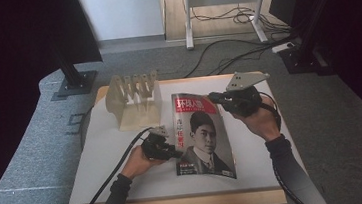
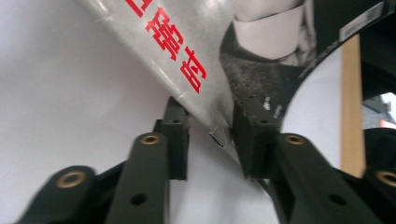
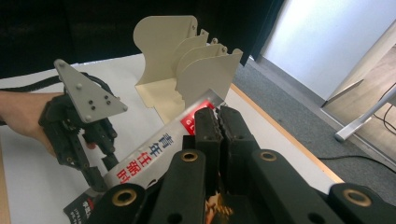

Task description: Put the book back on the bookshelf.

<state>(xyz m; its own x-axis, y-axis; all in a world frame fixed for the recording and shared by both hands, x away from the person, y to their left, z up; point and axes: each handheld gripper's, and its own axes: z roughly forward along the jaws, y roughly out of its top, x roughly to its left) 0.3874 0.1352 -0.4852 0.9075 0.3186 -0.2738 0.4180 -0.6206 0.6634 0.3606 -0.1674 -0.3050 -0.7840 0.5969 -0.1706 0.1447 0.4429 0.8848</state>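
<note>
Near the middle of the white surface (image 1: 104, 164) lies a magazine (image 1: 200, 140) with a portrait cover and red characters down its spine side, held between both claws. The left claw (image 1: 174, 153) meets its left edge low down; in the left gripper view its jaws stand apart on either side of that edge, one above the cover, one under it, not yet pressed together. The right claw (image 1: 215, 97) is at the magazine's top right corner, and in the right gripper view its jaws are closed tight on the cover's top edge. Just beside the magazine's upper left stands a cream slotted rack (image 1: 133, 99).
</note>
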